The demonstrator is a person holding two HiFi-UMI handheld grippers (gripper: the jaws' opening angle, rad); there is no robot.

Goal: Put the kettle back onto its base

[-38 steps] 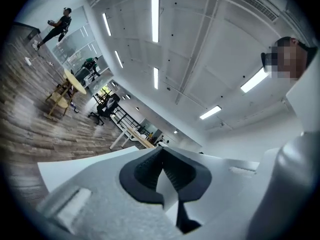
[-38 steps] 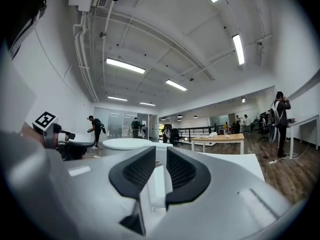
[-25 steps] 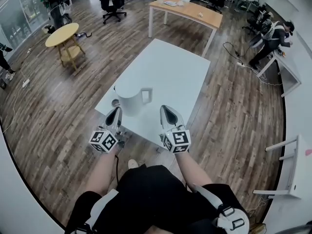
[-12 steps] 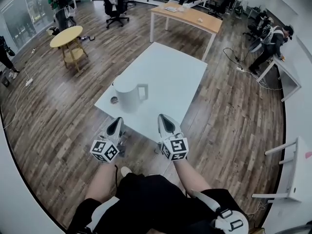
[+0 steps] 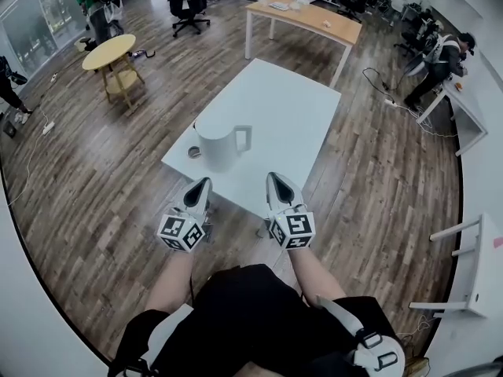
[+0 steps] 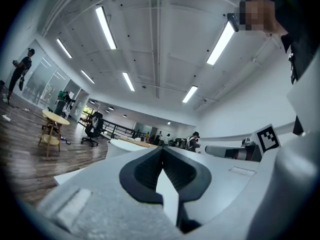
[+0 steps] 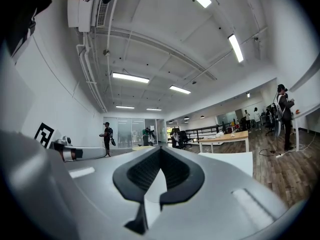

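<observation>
– At the near edge of the white table (image 5: 291, 108): left gripper (image 5: 202, 184) and right gripper (image 5: 277, 182) side by side, both with jaws closed, nothing between them.
– Kettle?
– White kettle (image 5: 218, 146) upright near the table's near-left corner, handle to the right, apart from both grippers. Small dark disc (image 5: 193, 152) just beside it; can't tell if that's the base.

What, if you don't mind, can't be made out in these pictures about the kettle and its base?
- Head view: the small round thing beside the kettle is too small to tell whether it is the base.
- Head view: the kettle's contents, hidden by its white body.
- Left gripper view: the kettle cannot be picked out past the shut left gripper's own body.
- Right gripper view: likewise, past the shut right gripper.
</observation>
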